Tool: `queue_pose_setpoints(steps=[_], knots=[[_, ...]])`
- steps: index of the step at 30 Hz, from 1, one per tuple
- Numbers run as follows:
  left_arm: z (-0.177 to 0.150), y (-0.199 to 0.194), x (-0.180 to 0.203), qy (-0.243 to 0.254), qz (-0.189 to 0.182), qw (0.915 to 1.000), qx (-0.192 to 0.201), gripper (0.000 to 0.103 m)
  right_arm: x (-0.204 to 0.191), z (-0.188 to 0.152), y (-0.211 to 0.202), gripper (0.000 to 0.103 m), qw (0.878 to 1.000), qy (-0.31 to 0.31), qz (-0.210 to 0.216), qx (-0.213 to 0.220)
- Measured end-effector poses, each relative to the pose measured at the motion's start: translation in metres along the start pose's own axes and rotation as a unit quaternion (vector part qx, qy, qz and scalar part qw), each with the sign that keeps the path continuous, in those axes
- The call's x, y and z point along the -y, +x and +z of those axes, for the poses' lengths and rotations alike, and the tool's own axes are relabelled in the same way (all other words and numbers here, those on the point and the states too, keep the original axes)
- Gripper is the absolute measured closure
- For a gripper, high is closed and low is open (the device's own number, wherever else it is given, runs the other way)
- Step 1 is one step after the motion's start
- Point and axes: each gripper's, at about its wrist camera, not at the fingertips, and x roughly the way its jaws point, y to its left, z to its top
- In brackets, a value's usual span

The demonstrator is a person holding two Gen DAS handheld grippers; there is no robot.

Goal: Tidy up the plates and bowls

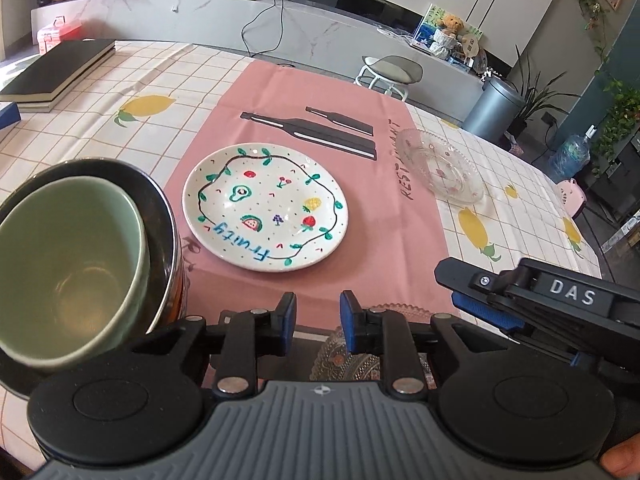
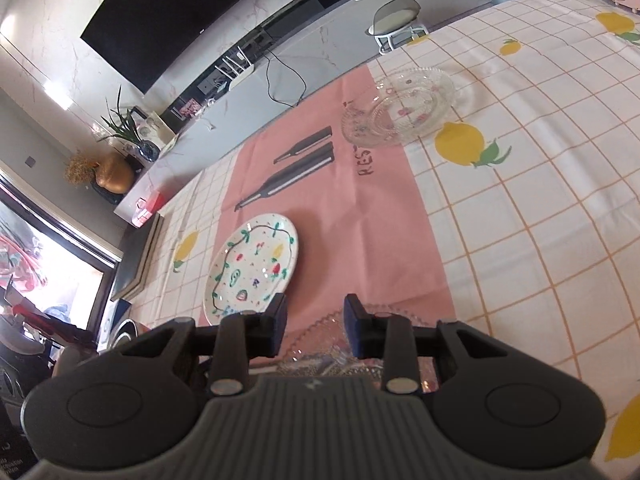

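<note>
A white plate (image 1: 264, 208) painted with fruit lies on the pink cloth (image 1: 360, 240); it also shows in the right wrist view (image 2: 252, 268). A clear glass dish (image 1: 444, 168) (image 2: 400, 108) rests at the cloth's far right edge. A green bowl (image 1: 68, 264) sits inside a dark metal bowl (image 1: 160, 216) at the near left. A patterned glass plate (image 1: 348, 356) (image 2: 320, 340) lies under both grippers. My left gripper (image 1: 318, 320) and right gripper (image 2: 316, 324) (image 1: 450, 288) hover over it, each open by a narrow gap with nothing between the pads.
The table carries a checked lemon-print cloth (image 1: 120, 128). Dark books (image 1: 56, 68) are stacked at its far left corner. A stool (image 1: 390, 70), a grey bin (image 1: 492, 108) and a long low counter (image 1: 200, 12) stand beyond the table.
</note>
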Motion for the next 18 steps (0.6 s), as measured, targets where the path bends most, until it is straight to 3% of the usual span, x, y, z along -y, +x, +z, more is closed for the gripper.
queue_pose_setpoints(steps=[4, 8, 12, 18], knots=[[0.006, 0.002, -0.002, 0.006, -0.007, 0.9999, 0.008, 0.077, -0.013, 0.008, 0.022, 0.072, 0.999, -0.036, -0.016, 0.029], [0.008, 0.005, 0.0, 0.017, -0.007, 0.9997, 0.012, 0.077, -0.019, 0.021, 0.055, 0.081, 0.999, -0.037, 0.021, -0.013], [0.01, 0.011, -0.002, 0.01, -0.02, 0.9997, 0.005, 0.077, -0.014, 0.029, 0.084, 0.081, 0.998, -0.003, 0.034, -0.06], [0.011, 0.021, -0.001, 0.0, -0.028, 0.9996, 0.003, 0.076, -0.008, 0.03, 0.108, 0.081, 0.995, 0.026, 0.037, -0.085]])
